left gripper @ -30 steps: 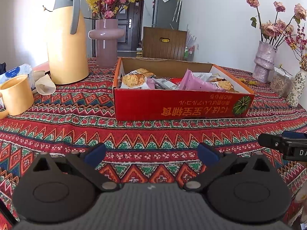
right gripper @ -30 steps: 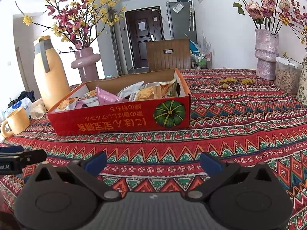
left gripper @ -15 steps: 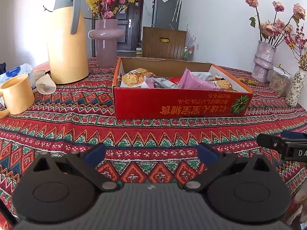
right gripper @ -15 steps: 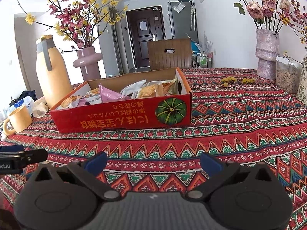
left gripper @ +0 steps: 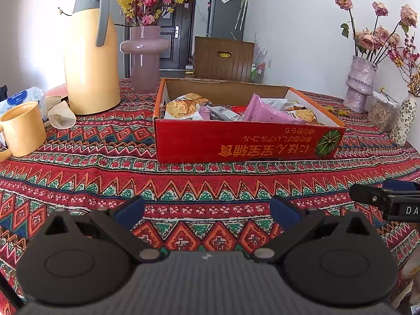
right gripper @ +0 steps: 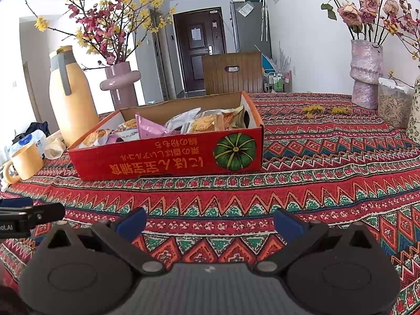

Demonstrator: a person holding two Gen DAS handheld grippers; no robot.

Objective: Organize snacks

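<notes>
Jaws of left gripper (left gripper: 206,211) and right gripper (right gripper: 210,220) spread wide, level above tablecloth (left gripper: 183,183), facing snack box (left gripper: 236,141)

Red cardboard snack box (left gripper: 236,141) mid-counter on patterned woven tablecloth (left gripper: 105,168); assorted snack packets (left gripper: 181,109) inside. Left of box: tall yellow thermos jug (left gripper: 90,60); mauve ring-necked vase of blossom branches (left gripper: 145,52) behind, between jug and box. Yellow ceramic mug (left gripper: 23,128) nearer, far left; crumpled paper cup (left gripper: 61,116) between mug and jug. Right of box, near wall: textured lilac vase with dried roses (left gripper: 359,84), clear lidded container (left gripper: 382,111) just beside. Brown wooden chair back (left gripper: 223,59) behind box. Left claw (left gripper: 206,214) and right claw (right gripper: 208,221) in front of box, side by side, well apart from it.
</notes>
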